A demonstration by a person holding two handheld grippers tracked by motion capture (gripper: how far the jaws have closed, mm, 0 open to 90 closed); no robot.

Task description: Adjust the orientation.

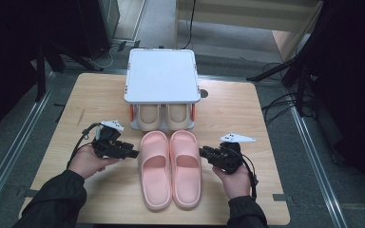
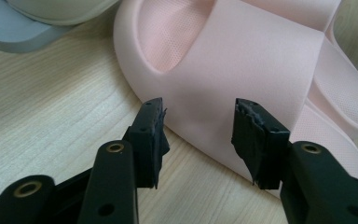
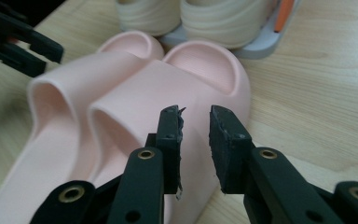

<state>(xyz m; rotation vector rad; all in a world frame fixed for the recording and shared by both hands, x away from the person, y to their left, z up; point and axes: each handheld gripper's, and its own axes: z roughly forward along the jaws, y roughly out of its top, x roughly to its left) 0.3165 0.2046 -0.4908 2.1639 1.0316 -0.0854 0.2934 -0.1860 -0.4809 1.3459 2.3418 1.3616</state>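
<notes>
forearms: two dark sleeves [image 1: 52,197] come in from the bottom edge of the high view, each hand wrapped round a black two-jaw gripper.
table: light wood-grain rectangular tabletop [image 1: 247,114], standing on grey floor with dark stands and cables at both sides.
slippers: pair of pink foam slide slippers [image 1: 171,168] lies side by side at the table's middle, toes toward the far edge.
rack: white flat-topped two-tier shoe rack with orange posts [image 1: 161,76] stands just behind the pink pair; beige foam slippers [image 1: 164,116] sit on its lower level.
left gripper: left gripper [image 1: 132,154] points inward at the pink pair's left side, jaws spread wide, close to the strap, holding nothing.
right gripper: right gripper [image 1: 203,152] points inward at the right slipper's edge, jaws parted narrowly, nothing between them.
</notes>
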